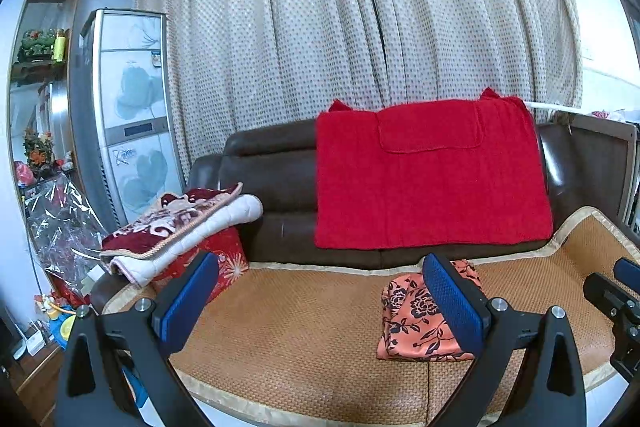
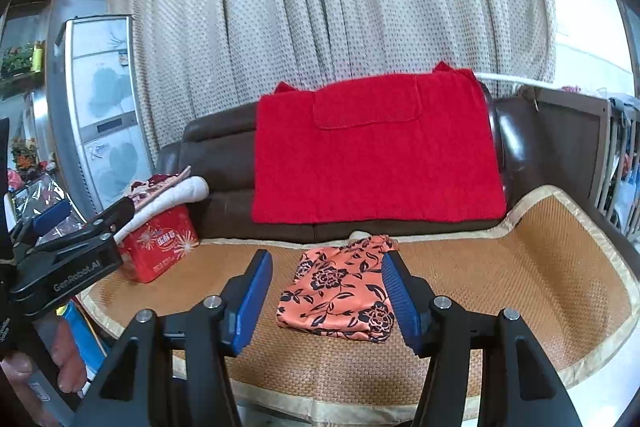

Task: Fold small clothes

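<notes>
The left gripper (image 1: 320,301) is held low over the near edge of the woven mat (image 1: 304,331), pointing toward the sofa back; its jaws are spread wide w/ nothing between them. The right gripper (image 2: 326,301) is held level beside it, also aimed at the sofa back, jaws wide apart and empty. In the right wrist view the left gripper's body is seen at the left edge, gripped by a hand (image 2: 48,359) of which only a few fingers are shown; the rest is cut off by the frame.

The folded floral garment (image 2: 340,293), orange w/ dark flowers, is laid flat on the mat, approx. centred between the right gripper's blue pads (image 2: 250,301) but further off, not touched. In the left wrist view the garment (image 1: 412,323) is partly hidden behind the right-hand pad.

A red cloth (image 1: 428,175) is draped over the brown sofa back (image 1: 272,167). At far left a folded quilt (image 1: 176,227) is rested on a red box (image 2: 160,247); the box print can't be read. Curtains (image 1: 360,27) are hung behind.
</notes>
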The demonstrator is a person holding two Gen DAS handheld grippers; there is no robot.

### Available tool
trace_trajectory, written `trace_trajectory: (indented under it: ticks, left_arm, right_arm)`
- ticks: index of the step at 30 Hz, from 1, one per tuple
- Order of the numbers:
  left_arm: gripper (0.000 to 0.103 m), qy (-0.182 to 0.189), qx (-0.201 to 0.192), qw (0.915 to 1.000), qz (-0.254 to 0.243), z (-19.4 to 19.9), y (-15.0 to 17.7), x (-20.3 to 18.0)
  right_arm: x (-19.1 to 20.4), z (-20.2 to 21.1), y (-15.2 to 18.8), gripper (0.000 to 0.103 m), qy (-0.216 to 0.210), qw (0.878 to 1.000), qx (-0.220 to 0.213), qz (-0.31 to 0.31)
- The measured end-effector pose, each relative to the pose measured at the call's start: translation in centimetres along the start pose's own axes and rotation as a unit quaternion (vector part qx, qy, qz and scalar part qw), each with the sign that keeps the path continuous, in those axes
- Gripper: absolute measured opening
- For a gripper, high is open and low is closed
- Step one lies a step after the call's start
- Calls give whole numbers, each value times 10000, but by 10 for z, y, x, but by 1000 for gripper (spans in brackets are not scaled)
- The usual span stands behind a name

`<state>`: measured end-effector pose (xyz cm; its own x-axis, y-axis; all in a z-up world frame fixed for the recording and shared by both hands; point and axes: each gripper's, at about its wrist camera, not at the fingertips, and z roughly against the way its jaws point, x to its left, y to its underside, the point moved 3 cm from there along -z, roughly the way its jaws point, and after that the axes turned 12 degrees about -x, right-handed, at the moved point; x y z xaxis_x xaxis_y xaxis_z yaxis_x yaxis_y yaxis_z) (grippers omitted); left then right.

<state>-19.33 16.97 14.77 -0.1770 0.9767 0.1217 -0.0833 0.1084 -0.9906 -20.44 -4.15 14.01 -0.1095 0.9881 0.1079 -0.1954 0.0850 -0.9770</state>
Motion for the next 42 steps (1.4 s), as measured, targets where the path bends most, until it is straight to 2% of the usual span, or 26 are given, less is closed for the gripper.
trace_trajectory:
  ticks: [6,19,35,42]
  left_arm:
    - [102,-93,-77,9999,22,19,-8,14]
    - [102,-323,-267,9990,158,44,-22,41]
    - [103,-280,-483,9981,277,64,-35,52]
    - [103,-236,-452,9981,338,67,-35,53]
  right_arm:
    - [11,20,-9,64,-113,9999,-113,-41]
    - [35,41,-17,65,-394,9990,-229,10]
    - [40,47,-22,65,-385,9988,-300,-4]
    - [38,51,-24,65,-373,9986,-370,-50]
